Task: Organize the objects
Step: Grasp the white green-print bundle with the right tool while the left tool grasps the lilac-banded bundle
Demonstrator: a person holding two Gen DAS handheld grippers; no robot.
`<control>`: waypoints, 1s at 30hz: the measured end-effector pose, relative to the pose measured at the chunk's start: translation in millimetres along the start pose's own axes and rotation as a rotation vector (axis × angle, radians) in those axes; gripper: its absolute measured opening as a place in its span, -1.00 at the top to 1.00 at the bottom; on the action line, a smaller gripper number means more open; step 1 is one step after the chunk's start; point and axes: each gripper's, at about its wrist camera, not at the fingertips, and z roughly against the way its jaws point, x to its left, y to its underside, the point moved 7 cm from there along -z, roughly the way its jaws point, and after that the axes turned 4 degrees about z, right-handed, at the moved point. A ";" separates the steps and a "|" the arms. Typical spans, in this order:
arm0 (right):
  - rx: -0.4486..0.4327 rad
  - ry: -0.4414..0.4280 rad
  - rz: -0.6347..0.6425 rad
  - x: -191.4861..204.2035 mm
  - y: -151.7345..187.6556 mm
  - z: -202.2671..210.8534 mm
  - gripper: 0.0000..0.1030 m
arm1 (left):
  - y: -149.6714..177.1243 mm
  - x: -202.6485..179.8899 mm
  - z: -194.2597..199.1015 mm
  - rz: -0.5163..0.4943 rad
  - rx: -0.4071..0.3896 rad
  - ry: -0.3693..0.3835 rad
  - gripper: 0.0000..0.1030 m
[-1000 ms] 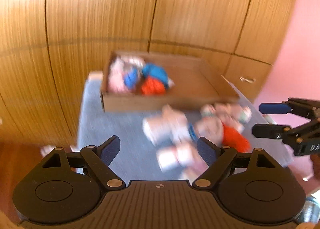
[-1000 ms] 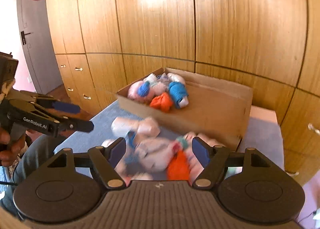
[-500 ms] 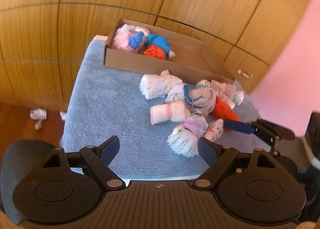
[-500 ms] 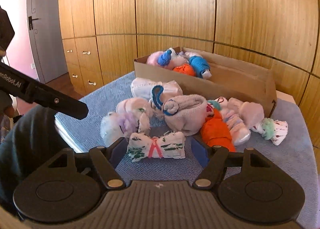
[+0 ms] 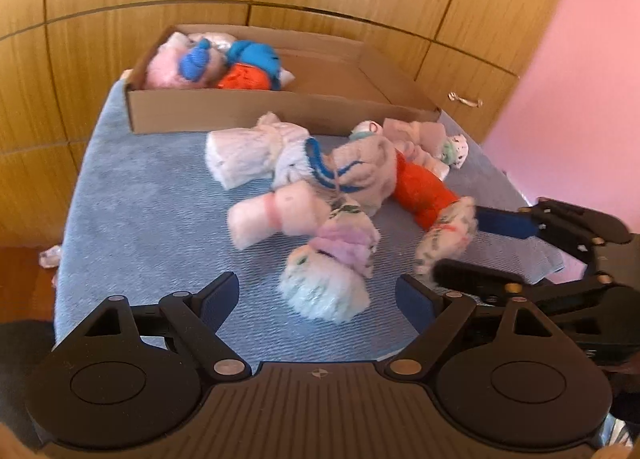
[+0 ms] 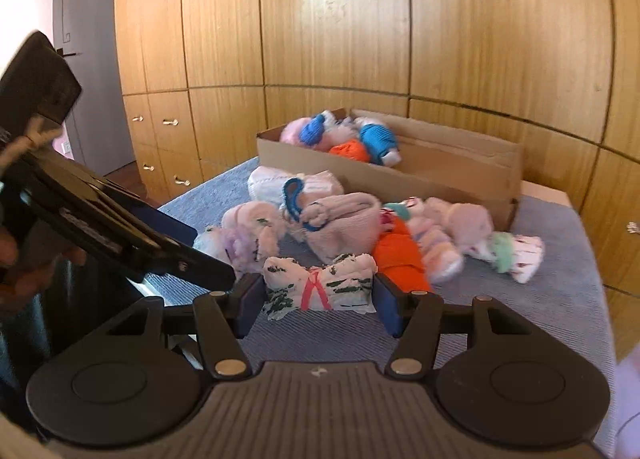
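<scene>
Currently the right gripper (image 6: pixel 318 309) brackets a white sock bundle with green marks and a pink tie (image 6: pixel 320 285) at the near edge of the blue-covered table (image 5: pixel 152 219). Its jaws have just been closing; the bundle lies between them, and the pads sit at its two ends. Whether they already press cannot be told, so no firm grip is confirmed. The left gripper (image 5: pixel 318 293) stands wide, holding nothing, above a white-and-lilac bundle (image 5: pixel 332 271).

Other rolled socks lie in a loose heap behind, between the near edge and the cardboard box (image 5: pixel 248 115). The box sits at the far side and already holds pink, blue and orange bundles at its left end.

Handling, as a judgement:
- Light and soft; it will compress before a grip becomes secure.
- Not fragile; firm closure does no harm.
- Knit fabric should give good friction, so slipping is unlikely.
- Take hold across the middle, at the pink tie, where the roll is tightest. End grips may squash or unroll it.
- Neighbouring bundles touch or lie just beside; lift straight up to avoid dragging them.
</scene>
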 end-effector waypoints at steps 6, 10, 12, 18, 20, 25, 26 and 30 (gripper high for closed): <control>0.000 0.027 -0.011 -8.9 5.2 16.8 -0.06 | -2.6 -10.8 -10.8 -0.050 0.001 0.009 -0.58; -0.006 0.038 -0.038 -16.7 2.0 20.4 -0.06 | -0.5 -13.2 -14.7 -0.065 0.014 0.012 -0.23; -0.008 0.041 -0.045 -19.2 -0.7 20.6 -0.06 | -0.6 -12.4 -12.4 -0.065 0.010 0.014 -0.01; -0.013 0.055 -0.035 -25.6 -7.0 20.7 -0.06 | -3.8 -14.4 -7.9 -0.060 0.012 0.026 0.01; -0.017 0.056 -0.034 -28.3 -9.3 21.1 -0.06 | -4.9 -19.3 -4.9 -0.053 0.010 0.052 0.01; -0.031 0.069 -0.025 -36.9 -17.4 25.7 -0.07 | -11.8 -28.0 5.7 -0.061 -0.003 0.094 0.01; -0.034 0.069 -0.027 -39.4 -18.9 25.9 -0.07 | -14.0 -28.5 6.5 -0.058 -0.005 0.103 0.01; -0.045 0.084 -0.015 -48.7 -25.2 28.0 -0.07 | -28.5 -25.9 13.3 -0.038 -0.028 0.129 0.01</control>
